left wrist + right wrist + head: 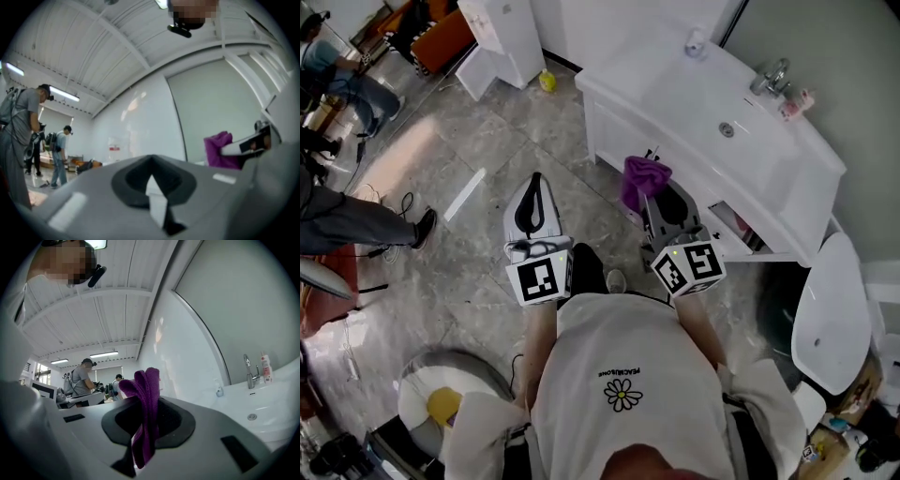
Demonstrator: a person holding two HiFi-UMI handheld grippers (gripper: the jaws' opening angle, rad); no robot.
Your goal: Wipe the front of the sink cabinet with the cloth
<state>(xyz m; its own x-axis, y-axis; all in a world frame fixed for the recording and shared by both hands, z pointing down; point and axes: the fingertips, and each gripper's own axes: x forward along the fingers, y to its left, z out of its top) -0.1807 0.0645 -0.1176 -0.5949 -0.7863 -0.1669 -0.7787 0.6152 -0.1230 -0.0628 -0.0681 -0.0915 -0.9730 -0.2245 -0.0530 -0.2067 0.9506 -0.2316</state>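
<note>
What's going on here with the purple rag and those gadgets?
A person stands facing a white sink cabinet with a handheld tool in each hand. The right tool is clamped on a purple cloth, which sticks up out of its jaws near the cabinet front. It isn't clear whether the cloth touches the cabinet. The left tool is shut with nothing in it, held off to the side above the floor. Wiping doesn't look to be under way.
</note>
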